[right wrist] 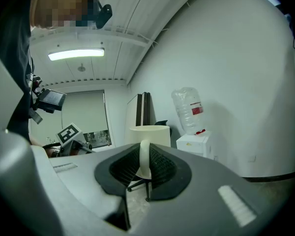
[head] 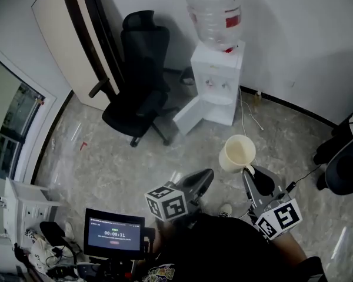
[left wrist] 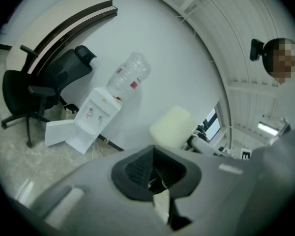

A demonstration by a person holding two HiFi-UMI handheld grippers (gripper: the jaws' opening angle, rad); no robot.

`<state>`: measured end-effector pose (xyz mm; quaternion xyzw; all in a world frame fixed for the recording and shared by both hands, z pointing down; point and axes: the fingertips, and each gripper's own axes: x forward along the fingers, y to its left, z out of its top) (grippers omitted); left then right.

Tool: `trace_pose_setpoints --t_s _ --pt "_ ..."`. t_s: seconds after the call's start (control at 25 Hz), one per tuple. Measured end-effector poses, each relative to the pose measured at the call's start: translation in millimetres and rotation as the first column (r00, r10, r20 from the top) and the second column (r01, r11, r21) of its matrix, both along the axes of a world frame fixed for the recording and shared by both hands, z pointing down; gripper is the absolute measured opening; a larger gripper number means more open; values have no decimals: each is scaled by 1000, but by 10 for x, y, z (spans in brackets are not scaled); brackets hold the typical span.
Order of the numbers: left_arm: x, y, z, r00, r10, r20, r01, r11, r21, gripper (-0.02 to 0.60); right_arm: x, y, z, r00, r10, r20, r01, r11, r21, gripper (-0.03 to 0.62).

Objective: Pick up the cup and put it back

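Observation:
A cream cup [head: 237,153] hangs in the air above the floor, its mouth turned up towards the head view. My right gripper [head: 250,170] is shut on the cup's handle. In the right gripper view the handle [right wrist: 144,157] stands upright between the dark pads [right wrist: 162,167], with the cup body [right wrist: 148,134] just beyond them. My left gripper [head: 207,174] is to the left of the cup, shut with nothing in it. In the left gripper view the cup [left wrist: 172,127] shows past the closed left gripper [left wrist: 155,173], up and to the right.
A white water dispenser [head: 215,81] with a clear bottle [head: 215,10] on top stands against the far wall. A black office chair [head: 138,81] is to its left. A small screen [head: 114,234] sits near me at lower left. Cables [head: 250,113] lie on the marble floor.

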<state>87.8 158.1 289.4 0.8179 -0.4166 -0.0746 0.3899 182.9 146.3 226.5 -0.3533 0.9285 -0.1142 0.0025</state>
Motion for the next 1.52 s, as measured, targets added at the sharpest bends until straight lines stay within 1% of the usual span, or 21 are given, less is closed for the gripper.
trace_pose_setpoints --t_s 0.12,0.24,0.32,0.44,0.56,0.76,0.92,1.0,1.16,1.32,1.4,1.44,1.52 --pt "137 125 127 1000 4 -1 -4 999 -32 5 64 81 89 1000 -12 13 12 1000 -9 49" --pt "136 299 200 1000 -5 10 6 998 -55 5 52 242 161 1000 -20 21 21 999 -30 49" --pt "156 326 182 1000 2 10 -2 999 -48 5 56 295 129 1000 -12 24 13 1000 -28 49" --pt "175 295 129 999 48 5 -47 998 -29 5 34 316 50 1000 21 19 -21 1000 -11 49" --pt "13 268 50 996 83 10 -83 996 -13 5 -127 310 7 998 61 22 -61 998 -14 49" --pt "-437 221 -38 992 129 8 -130 992 12 5 -542 332 -19 992 123 10 -123 992 -14 49" --pt "-894 283 -65 990 140 -6 -140 990 31 5 -993 442 16 991 136 -10 -136 991 -11 49" --pt "-1024 304 -96 991 134 0 -134 990 44 5 -1113 460 24 991 132 -14 -132 991 -10 49" --pt "-1101 237 -156 993 120 17 -121 990 78 5 -1173 429 42 991 132 -26 -132 991 -13 49" --pt "-1210 90 -248 997 73 -24 -70 992 103 5 -1195 476 47 988 152 -27 -152 988 -10 49" --pt "-1219 124 -282 996 92 -4 -90 989 116 5 -1213 501 49 987 159 -23 -159 987 -6 49" --pt "-1208 160 -274 995 103 6 -103 988 115 5 -1208 513 47 986 163 -21 -163 987 -3 49" --pt "-1184 227 -224 994 112 2 -112 989 98 5 -1177 532 48 985 173 -15 -173 985 0 49"
